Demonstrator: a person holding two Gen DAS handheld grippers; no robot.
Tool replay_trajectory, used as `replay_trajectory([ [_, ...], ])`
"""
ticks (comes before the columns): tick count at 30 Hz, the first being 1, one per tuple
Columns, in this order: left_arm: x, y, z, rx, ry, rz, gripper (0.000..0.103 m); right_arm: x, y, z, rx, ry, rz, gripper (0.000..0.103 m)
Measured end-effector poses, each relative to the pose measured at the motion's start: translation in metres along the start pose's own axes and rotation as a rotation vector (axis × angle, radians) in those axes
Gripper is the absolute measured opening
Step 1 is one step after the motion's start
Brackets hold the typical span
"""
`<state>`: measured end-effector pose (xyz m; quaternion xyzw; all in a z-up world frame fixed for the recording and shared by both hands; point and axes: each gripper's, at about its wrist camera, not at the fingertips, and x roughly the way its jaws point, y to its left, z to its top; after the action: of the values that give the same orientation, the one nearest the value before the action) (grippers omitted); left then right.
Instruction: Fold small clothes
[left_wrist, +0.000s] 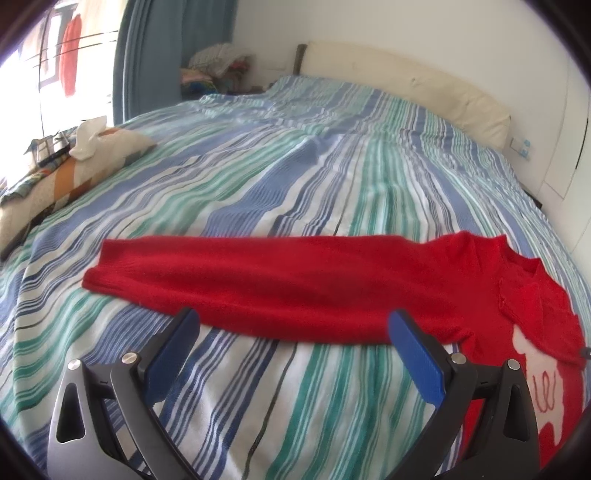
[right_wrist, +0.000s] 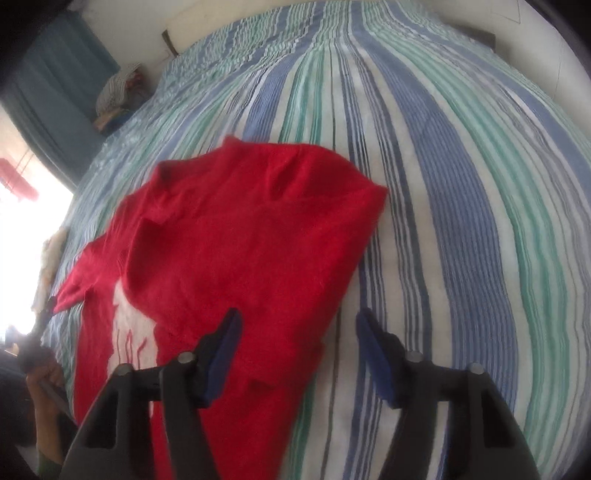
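1. Striped blue, green and white bedding covers the bed (left_wrist: 295, 166), which fills both views.
2. A red sweater (left_wrist: 280, 288) lies flat on it. In the left wrist view, one sleeve stretches across mid-frame, cuff at the left, collar and white motif (left_wrist: 546, 387) at the right edge.
3. The left hand-held gripper (left_wrist: 293, 315) is spread wide, its tips at the sleeve's lower edge and pinching nothing.
4. The right hand-held gripper (right_wrist: 298, 314) looks spread too, though blurred. Its left finger is over the sweater's body and its right over bare bedding.

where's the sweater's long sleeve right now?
In the left wrist view the red sleeve lies stretched flat across the striped bedspread, just beyond the open left gripper, its cuff pointing left.
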<state>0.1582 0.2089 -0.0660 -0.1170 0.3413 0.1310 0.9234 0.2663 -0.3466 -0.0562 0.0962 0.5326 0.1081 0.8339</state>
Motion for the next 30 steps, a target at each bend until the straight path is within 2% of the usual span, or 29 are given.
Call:
replay_trajectory([
  [1, -0.001, 0.001, -0.001, -0.002, 0.001, 0.001, 0.102, 0.001, 0.000, -0.003, -0.026, -0.017, -0.080, 0.008],
  [2, -0.001, 0.003, -0.002, -0.008, 0.005, -0.002, 0.102, 0.003, -0.002, -0.004, -0.038, -0.030, -0.149, 0.005],
  [3, -0.001, 0.005, -0.003, -0.015, 0.010, -0.006, 0.102, 0.007, -0.010, -0.006, -0.023, -0.027, -0.179, 0.005],
  [5, -0.001, 0.009, -0.003, -0.035, 0.020, -0.018, 0.102, 0.017, -0.021, -0.011, -0.012, -0.003, -0.228, 0.005],
  [7, 0.000, 0.012, -0.003, -0.053, 0.029, -0.027, 0.102, 0.014, -0.022, -0.013, -0.011, -0.017, -0.220, 0.007],
  [9, 0.001, 0.012, -0.001, -0.065, 0.035, -0.031, 0.102, -0.001, -0.019, -0.009, -0.002, -0.037, -0.244, 0.019],
  [11, 0.001, 0.011, 0.000, -0.071, 0.035, -0.043, 0.102, -0.024, 0.003, -0.007, -0.070, -0.106, -0.276, 0.025],
  [13, 0.000, 0.008, 0.001, -0.063, 0.029, -0.051, 0.102, -0.039, 0.044, -0.003, -0.207, -0.139, -0.241, 0.034],
  [15, 0.000, 0.003, 0.000, -0.042, 0.027, -0.046, 0.102, -0.043, 0.095, -0.004, -0.352, -0.132, -0.108, 0.047],
  [16, 0.000, 0.001, 0.000, -0.031, 0.026, -0.040, 0.102, -0.040, 0.121, -0.005, -0.424, -0.124, -0.050, 0.047],
  [18, -0.001, -0.001, -0.002, -0.014, 0.023, -0.033, 0.102, -0.021, 0.171, -0.009, -0.564, -0.100, 0.015, 0.047],
  [21, -0.002, 0.001, -0.002, -0.016, 0.020, -0.034, 0.102, 0.021, 0.230, -0.020, -0.752, -0.079, 0.021, 0.046],
  [25, 0.002, 0.008, -0.001, -0.048, 0.036, -0.049, 0.102, 0.071, 0.262, -0.017, -0.816, -0.055, -0.015, 0.041],
  [28, 0.006, 0.011, 0.000, -0.066, 0.055, -0.058, 0.102, 0.097, 0.269, -0.011, -0.810, -0.037, -0.081, 0.029],
  [30, 0.008, 0.012, 0.000, -0.073, 0.063, -0.060, 0.102, 0.112, 0.264, -0.002, -0.777, -0.001, -0.116, 0.008],
])
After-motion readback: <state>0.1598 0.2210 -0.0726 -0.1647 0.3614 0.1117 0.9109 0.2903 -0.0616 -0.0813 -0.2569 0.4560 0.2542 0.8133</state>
